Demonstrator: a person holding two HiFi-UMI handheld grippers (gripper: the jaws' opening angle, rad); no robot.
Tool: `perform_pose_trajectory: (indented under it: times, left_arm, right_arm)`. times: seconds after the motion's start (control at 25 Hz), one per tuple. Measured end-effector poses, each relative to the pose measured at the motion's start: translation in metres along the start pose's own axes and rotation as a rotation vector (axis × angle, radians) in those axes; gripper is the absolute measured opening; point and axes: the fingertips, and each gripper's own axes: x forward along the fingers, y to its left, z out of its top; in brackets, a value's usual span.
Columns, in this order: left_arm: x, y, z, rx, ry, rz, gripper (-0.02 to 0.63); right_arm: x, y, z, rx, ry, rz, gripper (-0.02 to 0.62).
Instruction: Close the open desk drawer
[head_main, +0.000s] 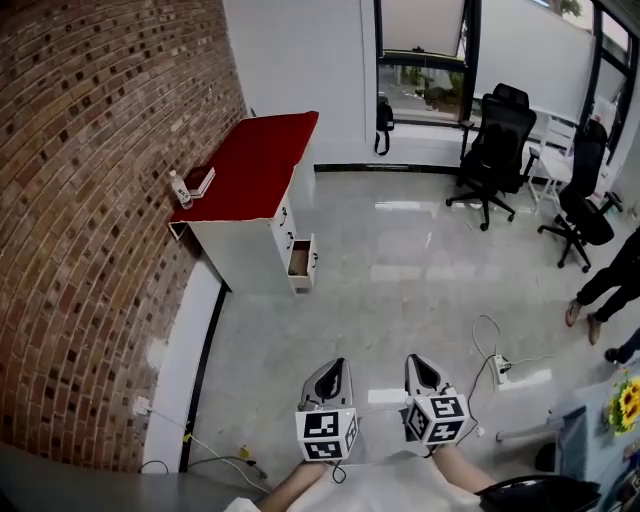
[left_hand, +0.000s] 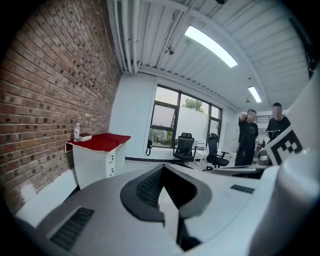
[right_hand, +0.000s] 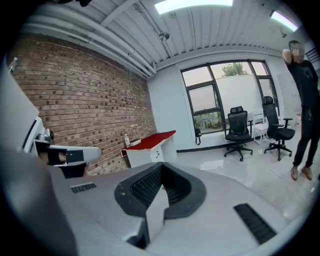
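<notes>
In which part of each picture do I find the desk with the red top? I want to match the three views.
Head view: the desk stands upper left, against the brick wall, with one drawer open.
Left gripper view: the desk is at middle left, far off.
Right gripper view: the desk is just left of centre.
Shared landmark: the brick wall beside the desk shows in all three views.

We see a white desk (head_main: 255, 165) with a red top. It stands with one long side against the brick wall (head_main: 100, 200), well away from us. Low on its front, one drawer (head_main: 299, 260) sticks out over the floor. We look down into it, and it is brown inside. The other drawers (head_main: 286, 225) above it are pushed in.
</notes>
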Motion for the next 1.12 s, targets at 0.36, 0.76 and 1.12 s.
perform_pose_trajectory:
  times: [0.36, 0.76, 1.12]
  left_arm:
    - [0.073, 0.040, 0.024, -0.023, -0.003, -0.022, 0.000]
    - [0.143, 0.095, 0.036, -0.035, 0.006, -0.016, 0.000]
    - [0.174, 0.109, 0.032, -0.052, 0.040, -0.028, 0.000]
  right_arm:
    - [0.080, -0.011, 0.031, -0.017, 0.000, -0.030, -0.003]
    - [0.169, -0.010, 0.051, -0.032, 0.008, -0.022, -0.003]
    - [0.200, -0.026, 0.046, -0.006, 0.045, -0.047, -0.003]
